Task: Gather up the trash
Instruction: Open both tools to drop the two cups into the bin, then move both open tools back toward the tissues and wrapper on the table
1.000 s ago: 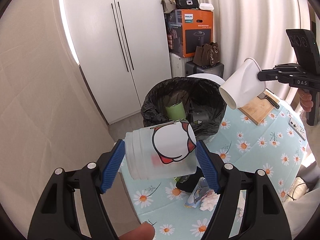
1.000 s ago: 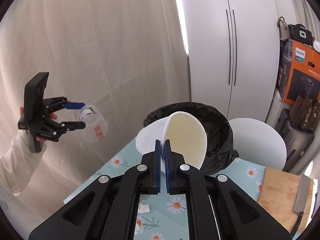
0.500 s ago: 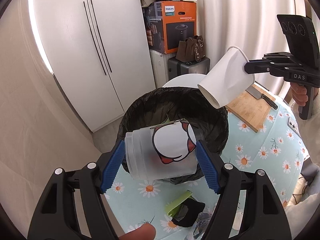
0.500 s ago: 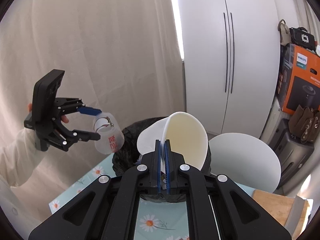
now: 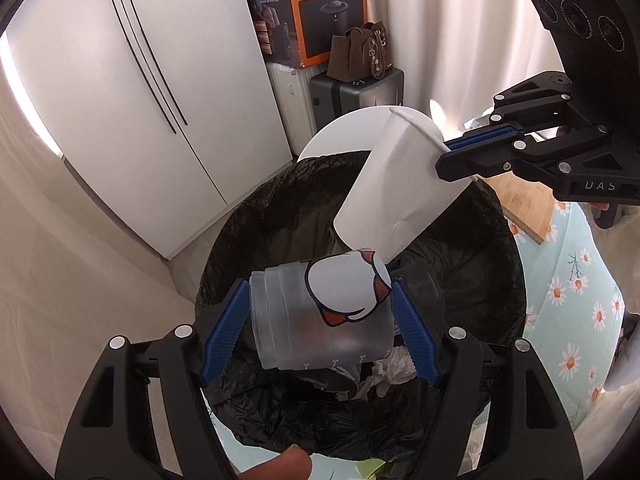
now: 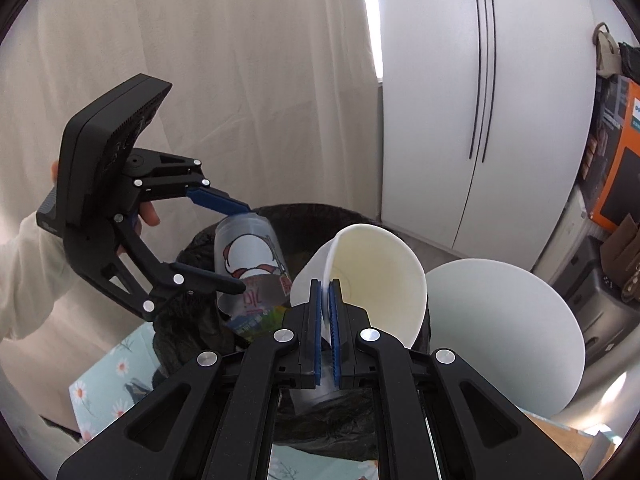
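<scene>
My left gripper (image 5: 320, 328) is shut on a frosted plastic cup (image 5: 320, 316) with a red-and-white sticker, its blue pads (image 5: 224, 328) pressed on both sides. The cup hangs over the open mouth of a black-bagged trash bin (image 5: 480, 280). My right gripper (image 6: 326, 320) is shut on the rim of a white paper cup (image 6: 376, 272), pinching its wall flat. That paper cup (image 5: 396, 184) also hangs above the bin, tilted mouth-up, close beside the plastic cup (image 6: 250, 264). Crumpled tissue (image 5: 392, 368) and other rubbish lie inside the bin.
The bin stands at the edge of a table with a daisy-print cloth (image 5: 572, 288). A white round chair (image 6: 504, 332) stands behind the bin, a wooden board (image 5: 528, 204) lies on the table, and white cupboard doors (image 5: 140, 92), a suitcase (image 5: 356, 92) and boxes fill the background.
Both grippers have moved forward and down with their cups, from above the table to over the bin's mouth. The two cups have come close together. Neither grip has changed.
</scene>
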A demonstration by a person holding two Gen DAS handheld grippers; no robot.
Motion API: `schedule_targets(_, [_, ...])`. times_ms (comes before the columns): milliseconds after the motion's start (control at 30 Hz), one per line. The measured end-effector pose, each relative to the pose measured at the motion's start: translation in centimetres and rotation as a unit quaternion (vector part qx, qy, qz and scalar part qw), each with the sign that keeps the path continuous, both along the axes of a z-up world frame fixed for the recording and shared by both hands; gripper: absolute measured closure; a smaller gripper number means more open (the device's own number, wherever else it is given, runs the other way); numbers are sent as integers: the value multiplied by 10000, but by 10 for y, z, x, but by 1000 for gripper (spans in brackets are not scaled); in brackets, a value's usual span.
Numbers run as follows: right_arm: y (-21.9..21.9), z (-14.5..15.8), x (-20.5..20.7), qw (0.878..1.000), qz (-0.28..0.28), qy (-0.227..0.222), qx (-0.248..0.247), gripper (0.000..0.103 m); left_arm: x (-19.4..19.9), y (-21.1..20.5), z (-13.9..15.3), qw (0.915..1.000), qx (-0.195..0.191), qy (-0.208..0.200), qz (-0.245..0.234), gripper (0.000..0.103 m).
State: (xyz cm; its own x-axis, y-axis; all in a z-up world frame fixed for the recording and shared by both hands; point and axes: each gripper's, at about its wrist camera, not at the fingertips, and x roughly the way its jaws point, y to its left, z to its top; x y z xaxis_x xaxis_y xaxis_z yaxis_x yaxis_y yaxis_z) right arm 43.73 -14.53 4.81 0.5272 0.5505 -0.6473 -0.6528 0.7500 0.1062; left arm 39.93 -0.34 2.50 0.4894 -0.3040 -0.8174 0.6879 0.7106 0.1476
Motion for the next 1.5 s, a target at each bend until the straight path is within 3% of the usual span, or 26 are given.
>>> schedule_targets(300, [6,-29,17,9997,0,231,-73,98,23,-16,-24,9994,174,229,-192,31])
schedule_targets(500, [7,-31,16,9996,-13,282,-62,94,25,-23,-33,9986,260,350,-293,29])
schedule_targets(567, [7,-27,12,9998,-37,188,-69,82,18,-21,-30,9986,299,282,-327,27])
schedule_targets(633, [1,-21,6,9999,4,122,7,52,9,-16,-26,9988,299,148,-365,20])
schedule_targets(800, [-7,-3,-16,9999,-18,-122,76,30,-12,7,-13,9998,144,63,-95,6])
schedule_targets(900, [-12,6,-30,9997,-136,-188,88,18,-27,17,-8,9999,159,30,39,6])
schedule_targets(1500, [-8,21,-116,9983,-529,-149,-176,14,-107,60,-1,9972,69,6,743,6])
